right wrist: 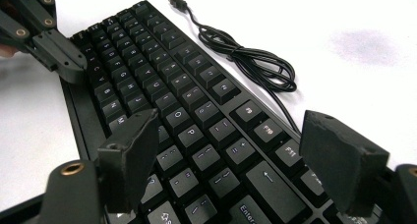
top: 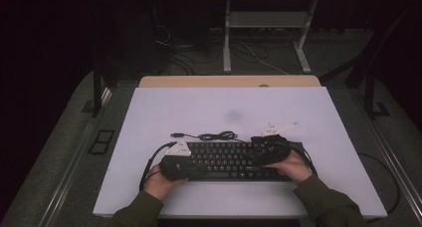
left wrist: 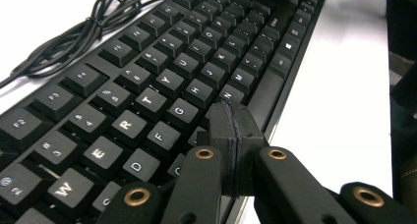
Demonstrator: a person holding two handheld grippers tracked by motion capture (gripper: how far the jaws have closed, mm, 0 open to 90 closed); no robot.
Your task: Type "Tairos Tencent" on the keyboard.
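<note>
Black plastic dominates the high view: one keyboard (top: 231,160) lies on the white table (top: 149,117), towards the near edge, with its one cable (top: 214,136) coiled just behind it and the plug end lying to the left of the coil. Two tools are over it, the left tool (top: 196,168) at the keyboard's left end and the right tool (top: 254,160) at its right end, each held by one hand; from up here the jaws are too dark against the keys to read. Beyond the table a second table's metal legs (top: 227,38) stand on the floor among loose wires. The left gripper view brings what the high one cannot: the key legends are readable, and the left tool (left wrist: 232,118) has its two jaws pressed flat together with nothing between them, their tip poised just over the lower letter row near the keyboard's front edge, though contact with a key cannot be made out. The bundled cable (left wrist: 74,35) lies past the far edge. The right gripper view shows the right tool (right wrist: 228,150) with jaws spread wide apart, nothing gripped, the keyboard's (right wrist: 162,91) right-hand keys directly beneath the gap. The left tool (right wrist: 66,57) shows farther off, closed, over the front row, and the cable (right wrist: 255,62) with its plug lies on the table.
</note>
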